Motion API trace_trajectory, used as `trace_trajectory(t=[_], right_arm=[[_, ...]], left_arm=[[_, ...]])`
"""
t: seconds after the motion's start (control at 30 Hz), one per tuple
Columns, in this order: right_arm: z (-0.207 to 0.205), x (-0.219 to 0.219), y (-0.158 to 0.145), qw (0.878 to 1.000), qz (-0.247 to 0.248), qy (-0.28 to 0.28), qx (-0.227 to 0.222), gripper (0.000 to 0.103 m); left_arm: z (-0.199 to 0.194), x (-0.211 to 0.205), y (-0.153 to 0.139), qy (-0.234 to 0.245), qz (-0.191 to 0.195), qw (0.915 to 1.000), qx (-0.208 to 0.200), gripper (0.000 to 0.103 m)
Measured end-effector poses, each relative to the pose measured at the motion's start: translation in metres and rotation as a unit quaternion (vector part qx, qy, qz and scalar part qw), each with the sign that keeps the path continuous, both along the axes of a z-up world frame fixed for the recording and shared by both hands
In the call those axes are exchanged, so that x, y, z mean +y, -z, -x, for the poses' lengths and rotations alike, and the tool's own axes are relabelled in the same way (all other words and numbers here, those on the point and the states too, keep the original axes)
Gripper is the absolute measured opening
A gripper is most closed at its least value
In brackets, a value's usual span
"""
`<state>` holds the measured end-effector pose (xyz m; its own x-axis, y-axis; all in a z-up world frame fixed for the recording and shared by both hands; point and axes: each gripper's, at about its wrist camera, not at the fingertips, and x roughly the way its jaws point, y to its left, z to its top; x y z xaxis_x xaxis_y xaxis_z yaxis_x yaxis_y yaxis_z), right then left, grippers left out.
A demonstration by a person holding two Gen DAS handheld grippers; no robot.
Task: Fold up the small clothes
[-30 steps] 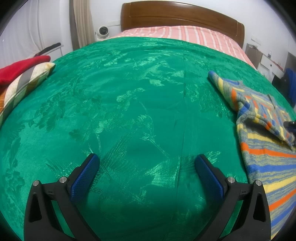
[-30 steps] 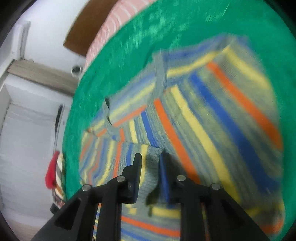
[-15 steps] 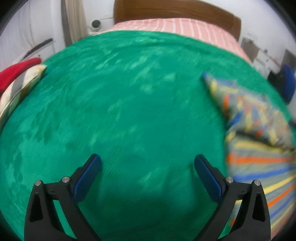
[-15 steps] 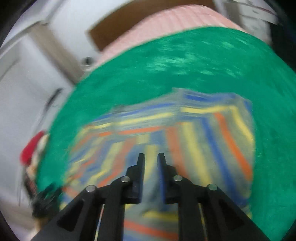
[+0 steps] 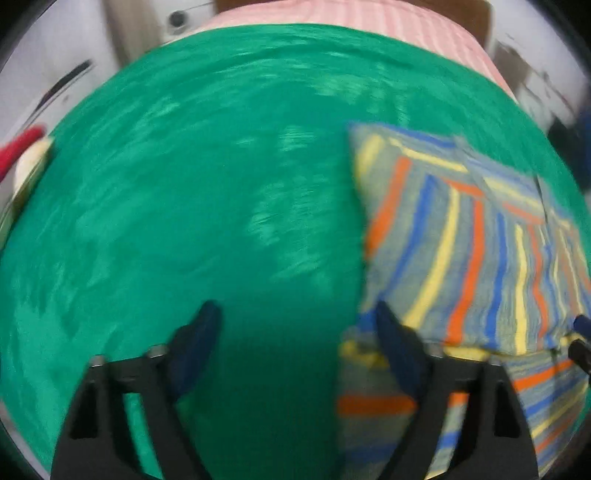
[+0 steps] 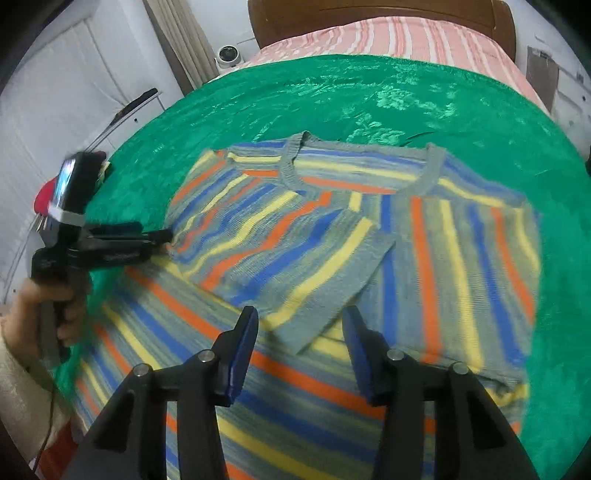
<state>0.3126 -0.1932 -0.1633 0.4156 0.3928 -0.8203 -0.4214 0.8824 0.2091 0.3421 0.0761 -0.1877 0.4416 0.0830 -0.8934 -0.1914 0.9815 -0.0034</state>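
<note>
A small striped sweater [image 6: 332,236] in blue, yellow, orange and grey lies on the green bedspread [image 6: 369,96], both sleeves folded in over its body. My right gripper [image 6: 299,332] is open and empty, just above the folded left sleeve's cuff. My left gripper [image 5: 295,332] is open and empty at the sweater's [image 5: 461,240] left edge, its right finger over the fabric. From the right wrist view the left gripper [image 6: 162,236] sits at the sweater's left side, held by a hand.
A red and striped cloth pile [image 5: 22,158] lies at the bed's left edge. A pink striped sheet [image 6: 406,37] and wooden headboard [image 6: 369,11] are at the far end. A white cabinet [image 6: 55,110] stands left.
My right gripper has opened, let go of the sleeve and pulled back; the sleeve now lies folded across the body. My left gripper has moved right to the sweater's edge.
</note>
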Motion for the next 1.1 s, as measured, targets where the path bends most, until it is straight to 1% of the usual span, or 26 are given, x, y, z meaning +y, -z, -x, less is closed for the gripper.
trace_trajectory(t=[0.1, 0.17, 0.2, 0.23, 0.27, 0.3, 0.37, 0.4, 0.43, 0.47, 0.5, 0.53, 0.57, 0.63, 0.67, 0.7, 0.73, 0.77, 0.8, 0.87, 0.93, 1.0, 1.1], right_arm=[[0.0, -0.008, -0.003, 1.0, -0.003, 0.003, -0.014, 0.048], [-0.002, -0.009, -0.012, 0.999, -0.026, 0.012, -0.036, 0.048], [-0.002, -0.01, -0.018, 0.998, -0.036, 0.012, -0.048, 0.048], [-0.003, -0.007, -0.02, 0.997, -0.045, 0.009, -0.056, 0.048], [-0.002, -0.004, -0.022, 0.997, -0.057, 0.0, -0.059, 0.048], [-0.003, 0.002, -0.021, 0.996, -0.071, -0.016, -0.053, 0.048], [-0.007, 0.015, -0.007, 0.995, -0.087, -0.046, -0.023, 0.048], [-0.013, 0.023, 0.013, 0.995, -0.077, -0.057, 0.021, 0.048], [-0.018, 0.028, 0.031, 0.995, -0.054, -0.056, 0.062, 0.048], [-0.017, 0.026, 0.034, 0.995, -0.053, -0.051, 0.062, 0.046], [-0.011, 0.022, 0.026, 0.996, -0.059, -0.044, 0.045, 0.046], [-0.006, 0.019, 0.019, 0.997, -0.049, -0.035, 0.043, 0.046], [0.0, 0.015, 0.012, 0.998, -0.042, -0.027, 0.037, 0.046], [0.023, 0.002, -0.012, 0.999, -0.042, -0.032, 0.002, 0.048], [0.034, -0.005, -0.02, 0.999, -0.038, -0.033, -0.013, 0.053], [0.048, -0.015, -0.031, 0.998, -0.033, -0.03, -0.033, 0.061], [0.065, -0.028, -0.041, 0.998, -0.029, -0.023, -0.053, 0.065], [0.082, -0.043, -0.048, 0.997, -0.027, -0.012, -0.07, 0.073], [0.093, -0.056, -0.051, 0.997, -0.024, -0.001, -0.079, 0.079], [0.114, -0.081, -0.052, 0.996, -0.019, 0.025, -0.088, 0.08], [0.135, -0.108, -0.047, 0.995, -0.013, 0.061, -0.083, 0.08], [0.157, -0.135, -0.04, 0.992, -0.018, 0.101, -0.077, 0.08], [0.185, -0.166, -0.029, 0.987, -0.03, 0.146, -0.06, 0.08]], left_arm=[[0.009, 0.012, -0.019, -0.016, 0.019, 0.9994, -0.023, 0.092], [0.009, 0.008, -0.032, -0.01, 0.043, 0.9978, -0.05, 0.093], [0.005, 0.003, -0.038, 0.003, 0.06, 0.9961, -0.065, 0.095], [0.001, -0.002, -0.04, 0.011, 0.062, 0.9958, -0.067, 0.096], [-0.005, -0.009, -0.037, 0.021, 0.052, 0.9964, -0.063, 0.096], [-0.012, -0.018, -0.028, 0.029, 0.023, 0.9984, -0.044, 0.096], [-0.022, -0.022, 0.0, 0.019, -0.036, 0.999, 0.017, 0.096], [-0.022, -0.017, 0.011, 0.014, -0.025, 0.9992, 0.027, 0.096], [-0.014, -0.008, 0.008, 0.006, 0.0, 0.9999, 0.009, 0.096], [-0.007, -0.001, 0.0, -0.004, 0.013, 0.9999, 0.001, 0.096], [0.0, 0.005, -0.006, -0.009, 0.027, 0.9996, -0.008, 0.096], [0.009, 0.01, -0.016, -0.011, 0.034, 0.9992, -0.019, 0.095], [0.018, 0.013, -0.025, -0.008, 0.031, 0.9991, -0.028, 0.095], [0.045, 0.017, -0.044, 0.008, 0.02, 0.9986, -0.049, 0.096], [0.056, 0.018, -0.049, 0.015, 0.022, 0.9983, -0.053, 0.097], [0.07, 0.021, -0.054, 0.025, 0.028, 0.9978, -0.055, 0.097], [0.085, 0.022, -0.057, 0.036, 0.032, 0.9975, -0.052, 0.097], [0.096, 0.022, -0.057, 0.043, 0.034, 0.9974, -0.048, 0.097], [0.11, 0.021, -0.056, 0.051, 0.035, 0.9972, -0.042, 0.097], [0.132, 0.017, -0.05, 0.058, 0.039, 0.997, -0.034, 0.097], [0.159, 0.01, -0.043, 0.063, 0.056, 0.9961, -0.027, 0.097], [0.181, 0.0, -0.037, 0.064, 0.062, 0.9958, -0.021, 0.097], [0.208, -0.016, -0.032, 0.072, 0.052, 0.9959, -0.018, 0.097]])
